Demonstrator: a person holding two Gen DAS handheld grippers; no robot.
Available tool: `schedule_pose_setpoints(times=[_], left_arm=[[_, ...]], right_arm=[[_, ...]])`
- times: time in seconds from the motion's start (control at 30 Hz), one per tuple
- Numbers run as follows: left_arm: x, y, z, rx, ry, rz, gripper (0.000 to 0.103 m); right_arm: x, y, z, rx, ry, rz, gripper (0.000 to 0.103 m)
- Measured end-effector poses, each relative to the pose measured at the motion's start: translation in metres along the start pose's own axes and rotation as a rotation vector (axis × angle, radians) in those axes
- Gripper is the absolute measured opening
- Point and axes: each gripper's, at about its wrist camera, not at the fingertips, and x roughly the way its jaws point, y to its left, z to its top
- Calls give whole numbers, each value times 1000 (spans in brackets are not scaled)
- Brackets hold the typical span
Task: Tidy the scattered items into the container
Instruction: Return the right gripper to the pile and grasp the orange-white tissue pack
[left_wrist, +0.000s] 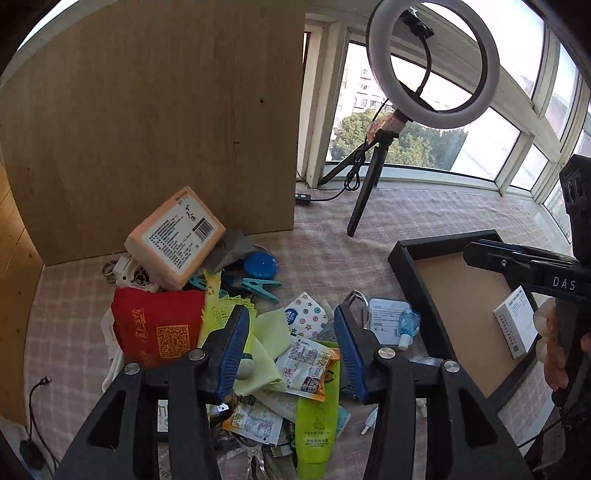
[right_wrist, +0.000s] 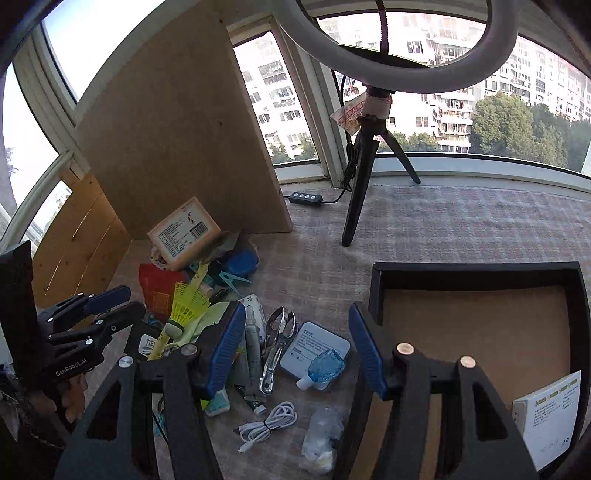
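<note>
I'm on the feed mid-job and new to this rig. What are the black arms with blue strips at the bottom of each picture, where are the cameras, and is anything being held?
Those are hand-held claws, one in each of a person's hands, each with a camera looking along its fingers. One picture looks out from the left claw, the other from the right claw. Both are open and hold nothing.

On the checked cloth lies a pile: a tan box, a red pouch, a yellow shuttlecock, a green tube, metal tongs and a white cable.

The black tray is the container; it holds one white box.
</note>
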Motion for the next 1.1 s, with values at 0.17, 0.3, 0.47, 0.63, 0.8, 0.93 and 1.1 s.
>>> schedule_pose_setpoints(times=[0.17, 0.3, 0.47, 0.63, 0.8, 0.93, 1.1], left_arm=[[18, 70, 17, -16, 17, 40, 46], [36, 98, 28, -16, 29, 30, 46], [55, 121, 47, 2, 34, -6, 46], [80, 119, 58, 107, 72, -29, 44], [102, 119, 60, 118, 92, -88, 44], [110, 117, 57, 109, 96, -121, 44], [111, 112, 54, 93, 94, -159, 44]], right_arm=[[66, 58, 44, 17, 66, 70, 62], [115, 87, 75, 96, 131, 117, 67], [170, 100, 90, 203, 199, 120, 67], [206, 83, 94, 402, 252, 179, 67], [218, 101, 109, 340, 247, 113, 67], [231, 112, 112, 363, 266, 128, 69], [249, 122, 106, 355, 311, 90, 78]])
